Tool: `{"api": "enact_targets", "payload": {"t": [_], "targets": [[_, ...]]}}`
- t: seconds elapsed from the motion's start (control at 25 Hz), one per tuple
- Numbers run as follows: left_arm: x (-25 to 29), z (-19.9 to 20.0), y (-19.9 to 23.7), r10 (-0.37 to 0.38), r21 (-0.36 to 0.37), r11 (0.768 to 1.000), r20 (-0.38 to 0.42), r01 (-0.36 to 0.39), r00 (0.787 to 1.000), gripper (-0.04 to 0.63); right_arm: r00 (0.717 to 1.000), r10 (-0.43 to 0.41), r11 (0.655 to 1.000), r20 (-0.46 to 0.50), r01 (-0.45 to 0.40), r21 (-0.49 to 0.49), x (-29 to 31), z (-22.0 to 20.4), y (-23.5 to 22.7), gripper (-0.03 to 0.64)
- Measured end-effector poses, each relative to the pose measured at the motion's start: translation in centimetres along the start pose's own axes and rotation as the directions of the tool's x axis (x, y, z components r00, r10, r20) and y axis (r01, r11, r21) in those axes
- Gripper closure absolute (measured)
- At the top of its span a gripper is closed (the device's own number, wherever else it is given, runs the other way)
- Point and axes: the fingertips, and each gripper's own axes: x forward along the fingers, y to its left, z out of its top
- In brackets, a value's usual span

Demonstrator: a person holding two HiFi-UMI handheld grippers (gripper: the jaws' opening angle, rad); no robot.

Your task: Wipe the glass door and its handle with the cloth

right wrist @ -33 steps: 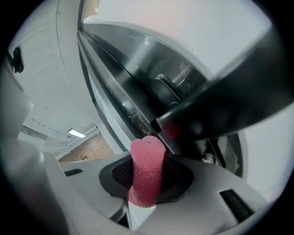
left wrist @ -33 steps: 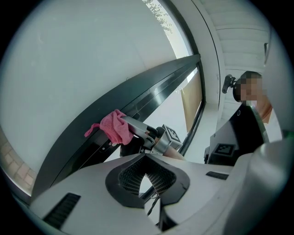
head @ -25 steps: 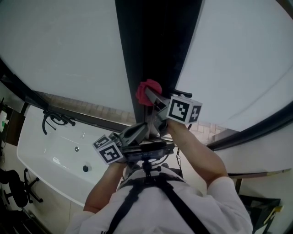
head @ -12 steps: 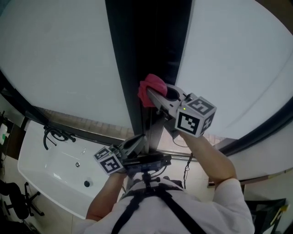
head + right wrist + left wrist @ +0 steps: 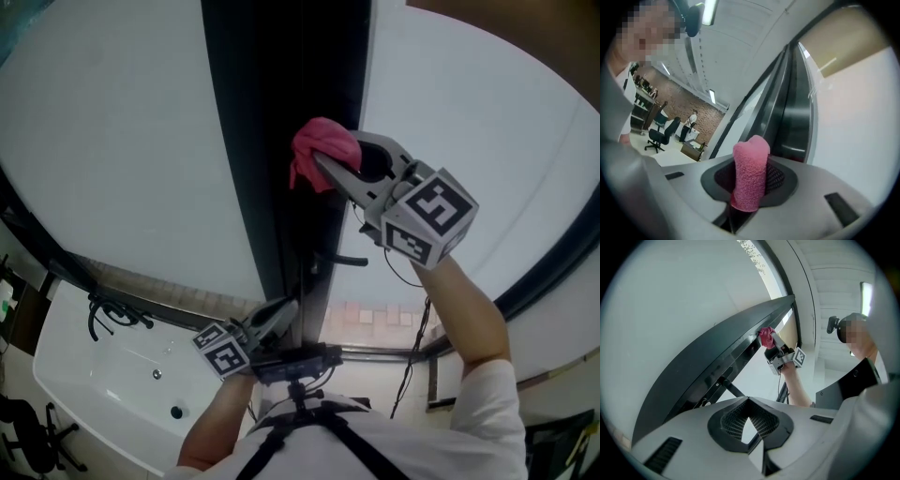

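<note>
A pink cloth (image 5: 324, 150) is pinched in my right gripper (image 5: 328, 173), which is shut on it and holds it against the dark upright door frame (image 5: 262, 141) between two frosted glass panes (image 5: 122, 141). In the right gripper view the cloth (image 5: 750, 173) stands up from between the jaws, with the frame (image 5: 797, 117) just beyond it. My left gripper (image 5: 279, 315) sits low by the frame, shut with nothing in it. In the left gripper view a black strut (image 5: 732, 388) juts from the frame, and the right gripper (image 5: 780, 357) with the cloth (image 5: 766, 336) is farther along it.
A white bathtub (image 5: 112, 375) with a black tap (image 5: 112, 319) lies at the lower left. A black cable (image 5: 417, 347) hangs under my right arm. A small black bracket (image 5: 345, 260) sticks out of the frame. Office chairs (image 5: 661, 133) and a distant person (image 5: 691, 119) are behind.
My right gripper has carried the pink cloth upward along the dark frame. The left gripper has stayed low near my body.
</note>
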Motion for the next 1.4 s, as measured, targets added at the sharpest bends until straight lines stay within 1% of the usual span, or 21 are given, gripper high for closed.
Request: {"api": "enact_targets", "payload": {"t": [0.08,0.16,0.24,0.36,0.44,0.48,0.56,0.6,0.64,0.68,0.8,1.0,1.2,1.4], "targets": [[0.5,0.3,-0.3,-0.013,0.012,1.0,0.002,0.013,1.0,0.603,0.998,-0.045,0.996,0.035,0.048,-0.079,-0.3,2.3,-1.8,0.522],[0.9,0.5,-0.5,-0.022,0.02,1.0,0.001,0.022,1.0,0.603,0.992,-0.102,0.981,0.076,0.113,-0.155,-0.6,4.4,-3.7,0.522],[1.1,0.8,-0.5,-0.027,0.027,0.999,0.0,0.027,1.0,0.603,0.979,-0.159,0.966,0.129,0.181,-0.185,-1.2,6.3,-5.4,0.522],[1.3,1.3,-0.5,-0.035,0.044,0.998,0.001,0.035,0.999,0.603,0.946,-0.239,0.935,0.219,0.285,-0.21,-2.4,9.4,-7.5,0.522],[1.2,1.5,-0.6,-0.037,0.052,0.998,-0.001,0.037,0.999,0.604,0.924,-0.279,0.898,0.261,0.348,-0.27,-2.9,10.9,-8.1,0.522],[1.0,1.5,-0.6,-0.035,0.054,0.998,-0.003,0.036,0.999,0.603,0.917,-0.293,0.873,0.271,0.372,-0.314,-3.0,11.3,-8.1,0.522],[0.8,1.5,-0.6,-0.031,0.054,0.998,-0.003,0.031,1.0,0.603,0.911,-0.314,0.808,0.266,0.404,-0.428,-2.8,11.4,-8.2,0.522],[0.7,1.5,-0.6,-0.029,0.053,0.998,-0.001,0.029,1.0,0.603,0.912,-0.324,0.776,0.254,0.409,-0.48,-2.6,11.1,-8.2,0.522],[0.7,1.5,-0.6,-0.026,0.053,0.998,0.001,0.026,1.0,0.603,0.914,-0.331,0.754,0.237,0.407,-0.515,-2.2,10.6,-8.3,0.522],[0.8,1.5,-0.6,-0.021,0.055,0.998,0.003,0.021,1.0,0.603,0.917,-0.333,0.747,0.219,0.398,-0.532,-1.8,10.0,-8.4,0.522],[1.3,1.4,-0.5,-0.004,0.069,0.998,0.004,0.003,1.0,0.603,0.926,-0.322,0.747,0.197,0.376,-0.549,-1.2,8.5,-8.2,0.522],[1.2,0.1,0.0,-0.013,0.026,1.0,-0.023,0.014,1.0,0.603,0.947,-0.291,0.72,0.134,0.309,-0.621,-0.6,6.2,-6.6,0.523],[2.3,0.2,-0.4,0.014,0.057,0.998,-0.008,-0.013,1.0,0.603,0.956,-0.263,0.71,0.129,0.283,-0.645,-0.6,3.3,-4.9,0.523],[2.5,-0.2,-0.2,0.018,0.048,0.999,-0.021,-0.017,1.0,0.603,0.969,-0.232,0.729,0.088,0.233,-0.644,-0.7,0.2,-3.5,0.523]]}}
